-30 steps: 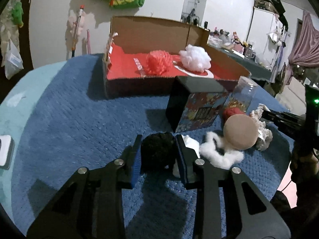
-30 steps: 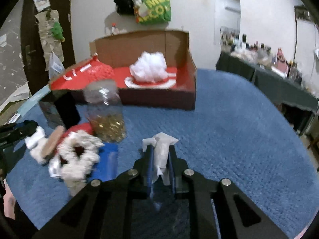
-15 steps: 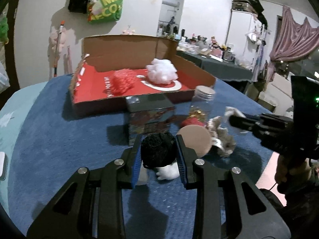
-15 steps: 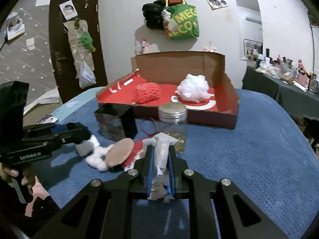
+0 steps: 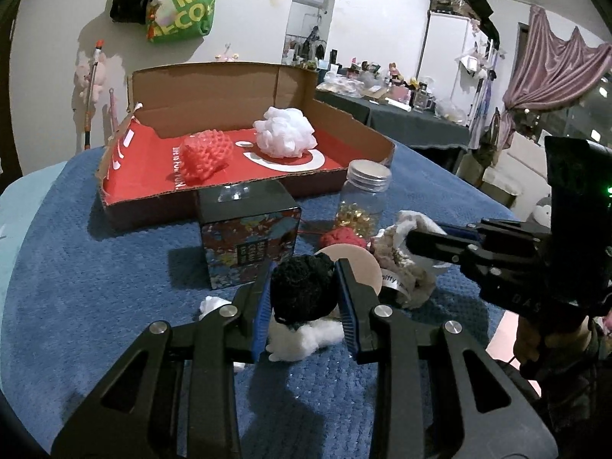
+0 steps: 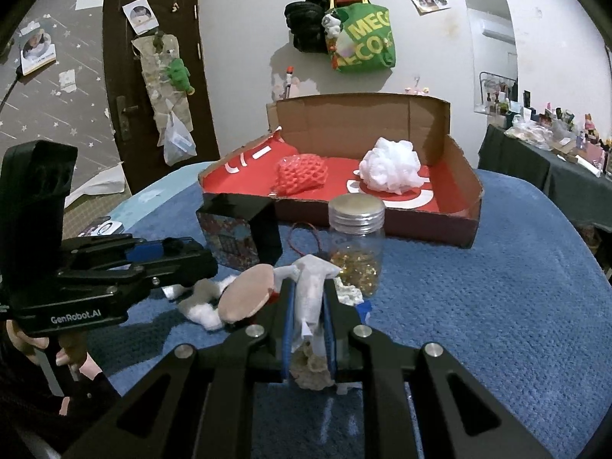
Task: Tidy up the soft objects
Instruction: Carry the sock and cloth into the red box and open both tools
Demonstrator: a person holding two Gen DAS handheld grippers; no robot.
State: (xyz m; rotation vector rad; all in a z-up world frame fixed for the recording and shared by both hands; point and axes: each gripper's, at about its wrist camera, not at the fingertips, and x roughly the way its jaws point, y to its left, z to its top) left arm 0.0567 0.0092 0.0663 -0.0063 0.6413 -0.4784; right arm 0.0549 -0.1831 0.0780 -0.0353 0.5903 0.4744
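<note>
My left gripper [image 5: 304, 267] is shut on a black fuzzy ball [image 5: 302, 290], held above a white fluffy piece [image 5: 306, 338] on the blue cover. The right gripper [image 6: 308, 287] is shut on a cream-white soft piece [image 6: 311, 290] that hangs down between its pads; it enters the left wrist view from the right [image 5: 413, 241]. Beyond both stands an open cardboard box [image 5: 145, 206] with a red floor, holding a red mesh puff [image 5: 206, 155] and a white puff [image 5: 285, 135]. A round beige pad [image 6: 246, 292] and a red soft lump [image 5: 342, 237] lie between the grippers.
A black printed carton [image 5: 248, 237] and a glass jar [image 6: 357, 244] with gold bits stand just before the cardboard box. The blue cover [image 6: 497, 306] stretches bare to the right. A dark door [image 6: 153, 95] and a cluttered side table [image 5: 401, 114] lie beyond the edges.
Both grippers have risen with their soft pieces still pinched. The right gripper has swung left toward the pile by the jar, and the left gripper has drawn nearer to it.
</note>
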